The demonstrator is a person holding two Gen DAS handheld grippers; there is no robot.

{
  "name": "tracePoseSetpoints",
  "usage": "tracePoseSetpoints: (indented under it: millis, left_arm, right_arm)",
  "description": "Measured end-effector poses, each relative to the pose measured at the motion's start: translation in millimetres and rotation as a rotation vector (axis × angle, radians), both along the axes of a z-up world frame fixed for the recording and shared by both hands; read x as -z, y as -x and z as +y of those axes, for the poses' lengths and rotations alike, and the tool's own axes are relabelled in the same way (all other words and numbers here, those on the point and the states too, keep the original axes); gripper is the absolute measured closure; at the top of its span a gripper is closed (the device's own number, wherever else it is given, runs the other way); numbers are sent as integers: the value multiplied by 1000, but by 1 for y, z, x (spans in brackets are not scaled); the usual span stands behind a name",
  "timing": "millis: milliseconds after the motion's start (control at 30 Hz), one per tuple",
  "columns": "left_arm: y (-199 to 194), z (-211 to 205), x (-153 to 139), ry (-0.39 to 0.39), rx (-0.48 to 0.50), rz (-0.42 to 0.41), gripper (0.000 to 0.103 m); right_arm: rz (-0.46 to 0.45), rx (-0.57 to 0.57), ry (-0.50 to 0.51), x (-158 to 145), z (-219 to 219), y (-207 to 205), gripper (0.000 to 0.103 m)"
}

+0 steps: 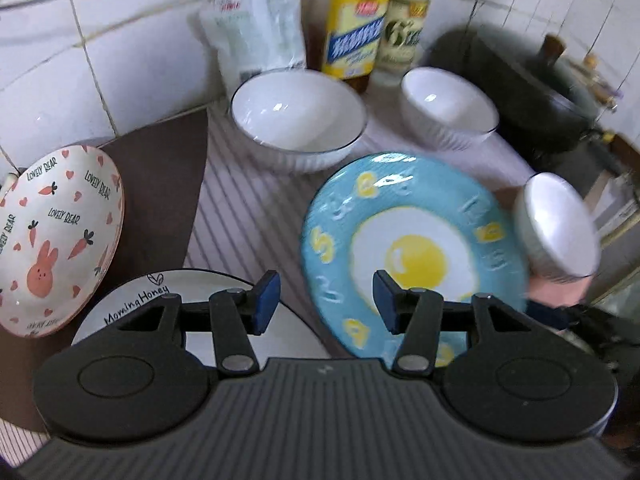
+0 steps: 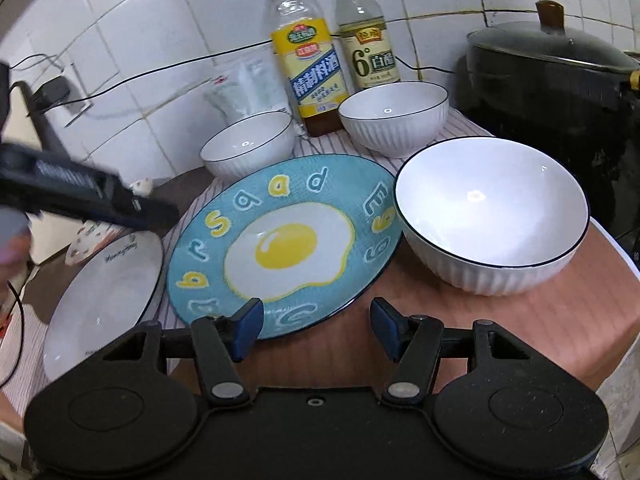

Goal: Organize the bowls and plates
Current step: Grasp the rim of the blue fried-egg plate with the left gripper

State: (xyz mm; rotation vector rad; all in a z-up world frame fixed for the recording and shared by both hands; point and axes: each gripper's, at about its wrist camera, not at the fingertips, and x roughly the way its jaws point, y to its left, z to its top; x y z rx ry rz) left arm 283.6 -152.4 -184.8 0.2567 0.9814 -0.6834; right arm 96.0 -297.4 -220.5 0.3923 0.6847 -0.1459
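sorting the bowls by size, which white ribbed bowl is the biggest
The bowl right of the egg plate, on the pink surface. It is clearly wider than the two bowls by the bottles.

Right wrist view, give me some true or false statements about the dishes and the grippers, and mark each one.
1. The blue egg plate lies flat on the counter. True.
2. Both bottles stand behind the bowls. True.
3. The large white bowl holds soup. False: it is empty.
4. The right gripper is clamped on the egg plate. False: its jaws are open, holding nothing.
5. The black pot has its lid on. True.
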Motion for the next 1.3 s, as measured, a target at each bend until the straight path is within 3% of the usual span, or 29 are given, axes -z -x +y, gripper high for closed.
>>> tracePoseSetpoints:
  millis: [267, 400, 467, 567, 800, 1033, 1133, 1300]
  left_arm:
    - [-25, -15, 22, -20, 69, -28, 55]
    - [-40, -21, 35, -18, 64, 37, 57]
    - [-48, -27, 41, -27, 83, 113, 66]
    - [-57, -28, 39, -4, 77, 156, 80]
    - [-66, -22, 45, 45, 47, 214, 82]
    - [-57, -21, 43, 43, 40, 167, 82]
    - [-54, -18, 41, 39, 34, 169, 82]
    - [-41, -8, 28, 47, 21, 129, 83]
  right_arm:
    - [-5, 61, -13, 8, -1, -15, 51]
    - [-4, 74, 30, 9, 3, -15, 57]
    - [0, 85, 36, 9, 3, -15, 62]
    - [16, 97, 35, 8, 2, -16, 65]
    - [5, 118, 32, 10, 4, -16, 66]
    - [54, 205, 15, 6, 8, -26, 66]
    - [74, 233, -13, 3, 4, -28, 71]
    - [50, 226, -76, 0, 1, -18, 73]
